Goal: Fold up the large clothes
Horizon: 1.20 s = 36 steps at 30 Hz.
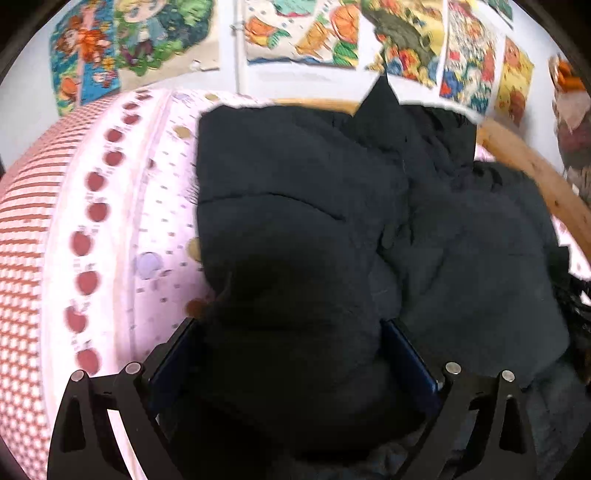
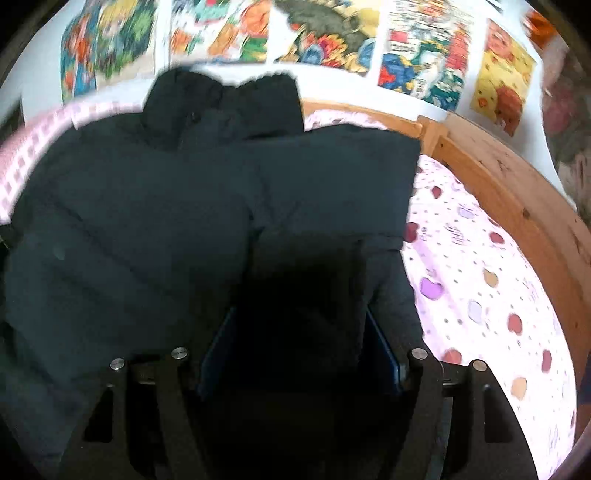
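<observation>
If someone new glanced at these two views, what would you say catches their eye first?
A big black puffer jacket sprawls across the middle of both views, lying on a pink heart-print sheet. Behind it, bright cartoon posters line the white wall. At the bottom of each view, dark fabric bulges between the spread jaws of the left tool and the right tool.

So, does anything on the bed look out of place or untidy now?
The black jacket is not flat yet: in the left wrist view its middle is bunched into lumps, and its collar stands up at the far edge. The pink sheet and the wall posters look normal.
</observation>
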Available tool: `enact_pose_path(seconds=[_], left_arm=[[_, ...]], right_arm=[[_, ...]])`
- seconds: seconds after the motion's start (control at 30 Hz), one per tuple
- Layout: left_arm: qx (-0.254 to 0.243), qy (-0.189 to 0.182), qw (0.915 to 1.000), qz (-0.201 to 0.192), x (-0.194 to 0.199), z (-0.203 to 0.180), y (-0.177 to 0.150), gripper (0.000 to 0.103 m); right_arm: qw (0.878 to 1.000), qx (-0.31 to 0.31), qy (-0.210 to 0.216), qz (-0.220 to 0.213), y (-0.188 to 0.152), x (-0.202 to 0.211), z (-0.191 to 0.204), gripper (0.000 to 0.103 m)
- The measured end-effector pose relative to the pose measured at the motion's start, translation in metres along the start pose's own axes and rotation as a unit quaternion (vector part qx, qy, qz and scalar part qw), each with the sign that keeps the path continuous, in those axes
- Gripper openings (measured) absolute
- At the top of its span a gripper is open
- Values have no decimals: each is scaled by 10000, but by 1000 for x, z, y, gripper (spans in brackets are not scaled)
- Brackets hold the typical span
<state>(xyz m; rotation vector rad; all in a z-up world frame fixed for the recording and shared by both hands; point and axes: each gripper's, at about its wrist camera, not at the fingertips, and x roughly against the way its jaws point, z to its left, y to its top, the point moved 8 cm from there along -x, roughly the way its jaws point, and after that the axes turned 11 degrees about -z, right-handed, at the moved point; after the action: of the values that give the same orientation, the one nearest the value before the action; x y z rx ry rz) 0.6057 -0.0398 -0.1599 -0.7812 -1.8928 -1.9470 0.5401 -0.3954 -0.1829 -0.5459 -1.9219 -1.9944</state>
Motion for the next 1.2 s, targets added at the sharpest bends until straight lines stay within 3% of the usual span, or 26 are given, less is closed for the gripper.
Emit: enact_pose_path(seconds=[0.23,0.37,0.53,0.7,0.9,1.1,1.2], left_arm=[[596,-376,9973,-187,82,-8,30,98],[465,-461,9966,-492,145,-24,60,98],[172,-200,9972,-704,212,-40,94,102],[-68,180,9961,-857,234,-50,135,102],[-189,507,9919,-1152,188,-51,183,103],[-303,159,9933,-1101,64,-61,215,103],[-129,-226,9949,-979,-8,-64,225,102]], right_arm=[[9980,-306,430,-350,25,89,-1,76],[9958,-297,663,-559,44,145,-1,84],[9935,-428,853,-617,81,186,-5,86],[9923,-447,976,-617,127,187,-11,87],[9950,-122,833,-544,185,131,-5,87],[9945,263,929,-408,225,9,10,87],[9935,334,1037,-315,234,-65,19,86]])
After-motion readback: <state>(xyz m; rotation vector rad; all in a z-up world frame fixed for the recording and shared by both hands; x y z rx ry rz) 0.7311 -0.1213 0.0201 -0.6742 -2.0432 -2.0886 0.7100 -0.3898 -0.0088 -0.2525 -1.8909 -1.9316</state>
